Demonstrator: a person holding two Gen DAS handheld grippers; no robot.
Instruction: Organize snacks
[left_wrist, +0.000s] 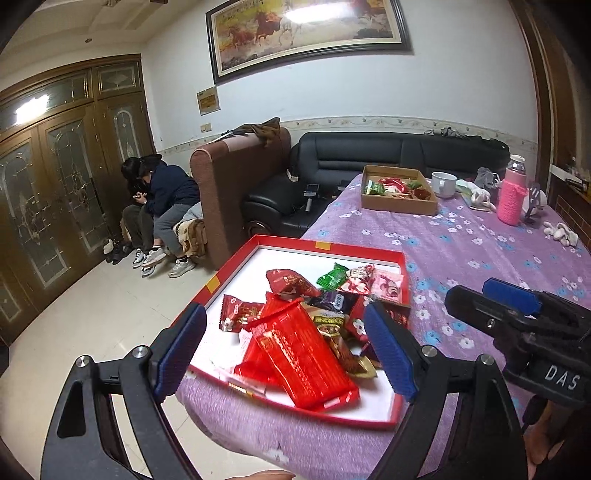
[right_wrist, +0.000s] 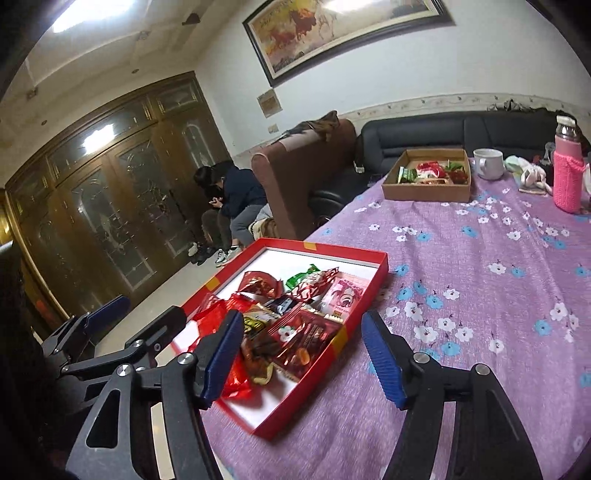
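A red shallow box (left_wrist: 400, 400) (right_wrist: 364, 295) with a white floor sits at the table's near left corner. It holds a pile of wrapped snacks: long red packets (left_wrist: 303, 350), a green one (left_wrist: 330, 277), a pink one (right_wrist: 341, 293) and dark red ones (right_wrist: 303, 332). A brown cardboard box (left_wrist: 397, 206) (right_wrist: 424, 194) with several snacks stands at the far side. My left gripper (left_wrist: 284, 347) is open above the red box, empty. My right gripper (right_wrist: 303, 354) is open over the box's right edge, empty. It also shows in the left wrist view (left_wrist: 509, 299).
The table wears a purple flowered cloth (right_wrist: 480, 277). A white mug (right_wrist: 488, 163), a pink-sleeved bottle (right_wrist: 567, 173) and soft toys (left_wrist: 561, 232) stand at the back right. A black sofa (left_wrist: 369, 155), a brown armchair (left_wrist: 229, 192) and seated people (left_wrist: 162, 199) are beyond.
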